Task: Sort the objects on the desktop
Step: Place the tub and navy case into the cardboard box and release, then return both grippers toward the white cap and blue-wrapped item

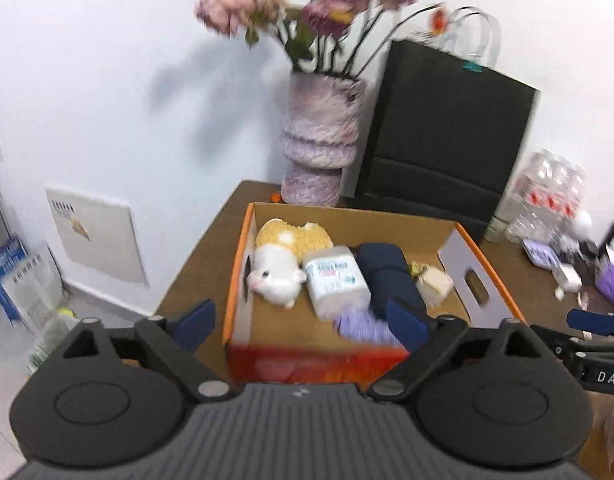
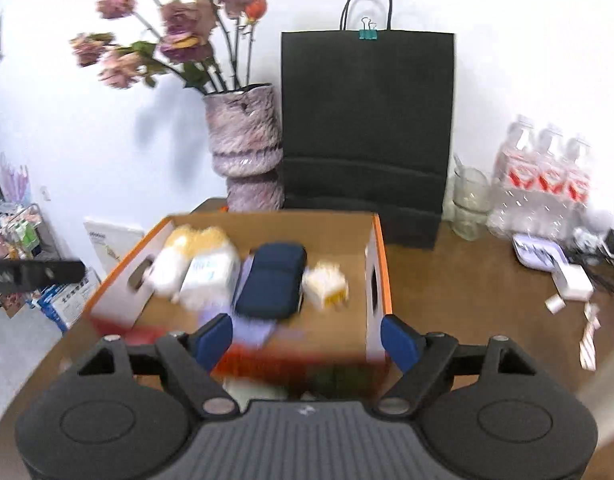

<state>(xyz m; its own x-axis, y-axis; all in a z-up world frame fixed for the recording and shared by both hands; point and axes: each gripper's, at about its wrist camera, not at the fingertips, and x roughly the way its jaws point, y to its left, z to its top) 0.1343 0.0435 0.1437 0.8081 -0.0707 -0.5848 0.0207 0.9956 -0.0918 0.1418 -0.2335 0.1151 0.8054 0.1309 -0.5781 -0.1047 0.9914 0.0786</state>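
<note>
An orange-edged cardboard box (image 1: 243,240) (image 2: 381,248) stands on the brown desk. In it lie a yellow-and-white plush toy (image 1: 281,264) (image 2: 175,264), a white wipes pack (image 1: 337,280) (image 2: 209,276), a navy case (image 1: 387,276) (image 2: 273,280), a purple item (image 1: 361,326) and a small cream item (image 1: 435,284) (image 2: 327,284). My left gripper (image 1: 303,324) is open and empty over the box's near edge. My right gripper (image 2: 307,338) is open and empty, also at the near edge. The right gripper's fingertip (image 1: 593,322) shows in the left wrist view.
A furry purple vase (image 1: 321,144) (image 2: 247,148) with dried flowers and a black paper bag (image 1: 447,136) (image 2: 367,132) stand behind the box. Water bottles (image 2: 547,176), a glass jar (image 2: 469,204) and small clutter (image 2: 571,280) sit at the right. The desk's left edge drops to the floor.
</note>
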